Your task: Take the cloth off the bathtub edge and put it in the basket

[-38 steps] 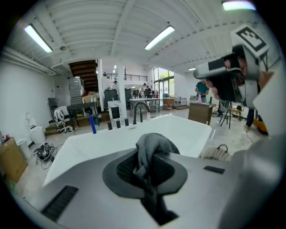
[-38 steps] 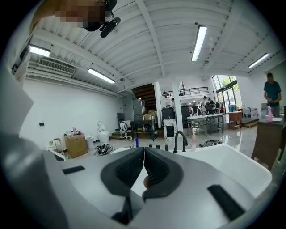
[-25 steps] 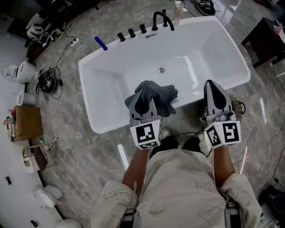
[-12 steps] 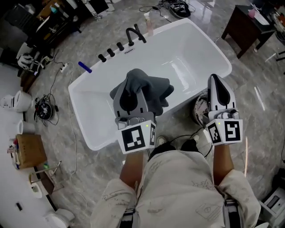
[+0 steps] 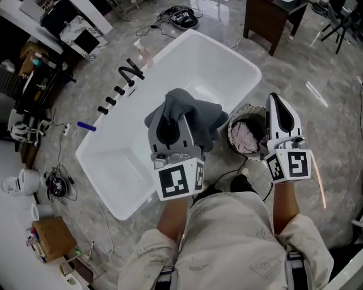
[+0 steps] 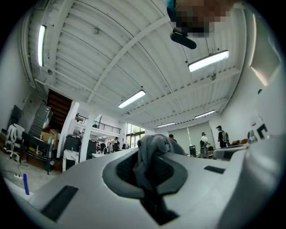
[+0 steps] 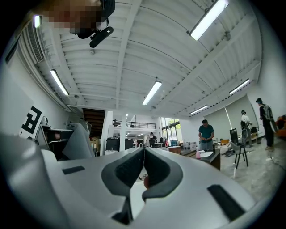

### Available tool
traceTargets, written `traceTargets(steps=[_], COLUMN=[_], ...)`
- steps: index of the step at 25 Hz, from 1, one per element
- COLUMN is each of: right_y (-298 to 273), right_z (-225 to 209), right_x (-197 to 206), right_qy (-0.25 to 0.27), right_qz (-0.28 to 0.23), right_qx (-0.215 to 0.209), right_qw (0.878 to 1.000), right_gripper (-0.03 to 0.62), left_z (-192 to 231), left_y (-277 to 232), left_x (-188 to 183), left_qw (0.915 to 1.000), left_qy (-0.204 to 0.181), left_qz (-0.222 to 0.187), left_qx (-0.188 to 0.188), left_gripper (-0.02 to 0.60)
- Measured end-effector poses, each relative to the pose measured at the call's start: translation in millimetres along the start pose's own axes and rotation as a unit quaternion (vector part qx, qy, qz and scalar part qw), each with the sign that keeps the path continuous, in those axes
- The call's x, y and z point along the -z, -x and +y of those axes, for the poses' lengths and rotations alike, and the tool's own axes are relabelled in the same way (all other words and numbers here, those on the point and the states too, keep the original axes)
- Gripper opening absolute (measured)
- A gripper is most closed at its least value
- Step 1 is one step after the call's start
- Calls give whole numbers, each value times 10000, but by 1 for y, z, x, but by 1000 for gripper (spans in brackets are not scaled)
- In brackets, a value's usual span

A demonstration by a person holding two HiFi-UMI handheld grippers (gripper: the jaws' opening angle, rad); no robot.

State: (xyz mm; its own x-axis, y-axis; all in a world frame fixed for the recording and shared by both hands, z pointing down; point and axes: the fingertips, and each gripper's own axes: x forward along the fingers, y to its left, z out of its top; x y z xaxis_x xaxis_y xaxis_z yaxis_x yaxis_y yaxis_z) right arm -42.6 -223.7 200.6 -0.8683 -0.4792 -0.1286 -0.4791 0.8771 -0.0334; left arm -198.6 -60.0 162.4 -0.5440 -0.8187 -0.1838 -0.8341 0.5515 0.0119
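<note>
A grey cloth [image 5: 195, 116] hangs bunched from my left gripper [image 5: 171, 126], which is shut on it and holds it up above the white bathtub's [image 5: 108, 201] near rim. In the left gripper view the cloth [image 6: 149, 147] is pinched between the left gripper's [image 6: 151, 166] jaws and drapes over their tips. A round basket [image 5: 235, 122] with a pinkish cloth [image 5: 245, 137] in it stands on the floor just right of the tub. My right gripper [image 5: 278, 103] is over the basket's right side, shut with nothing in it. In its own view the right gripper's [image 7: 144, 154] jaws meet.
A black faucet [image 5: 129, 69] and knobs line the tub's far rim. A blue item [image 5: 87, 126] lies on the floor beyond it. A dark wooden table [image 5: 272, 17] stands at the back right, a cardboard box [image 5: 54, 238] and cables at the left. People stand in the hall behind.
The cloth has come up off the tub edge in my left gripper and moved right. The basket has come into view between the two grippers.
</note>
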Motion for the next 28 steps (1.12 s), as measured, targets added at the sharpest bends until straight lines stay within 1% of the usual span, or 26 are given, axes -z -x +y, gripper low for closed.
traceTargets(steps=[5,9,13,19,28], right_y=[22,41,67,107,162], right_z=[-58,-101,-152,-227,-306], right_x=[-1,-1,2,3,0], right_qy=[48,122,141,126,207], right_qz=[50,57,68,99,116], right_qx=[506,933,1347,1947,2592], right_qw=[9987,9955,9908,9807,9655], right_gripper=[-12,-12,-12,-12,-12], left_z=[-67,-121,-185,-268,-380], left_y=[-30,-49,-65,-83,-91], left_x=[7,15,28,37,55], left_qw=[9981,9934,9866,9758,9553], left_qy=[156,242,317,430,618], left_qz=[42,81,133,180,328], left_qx=[592,1118,1596,2137,2873], left_gripper=[28,27,26,26,26])
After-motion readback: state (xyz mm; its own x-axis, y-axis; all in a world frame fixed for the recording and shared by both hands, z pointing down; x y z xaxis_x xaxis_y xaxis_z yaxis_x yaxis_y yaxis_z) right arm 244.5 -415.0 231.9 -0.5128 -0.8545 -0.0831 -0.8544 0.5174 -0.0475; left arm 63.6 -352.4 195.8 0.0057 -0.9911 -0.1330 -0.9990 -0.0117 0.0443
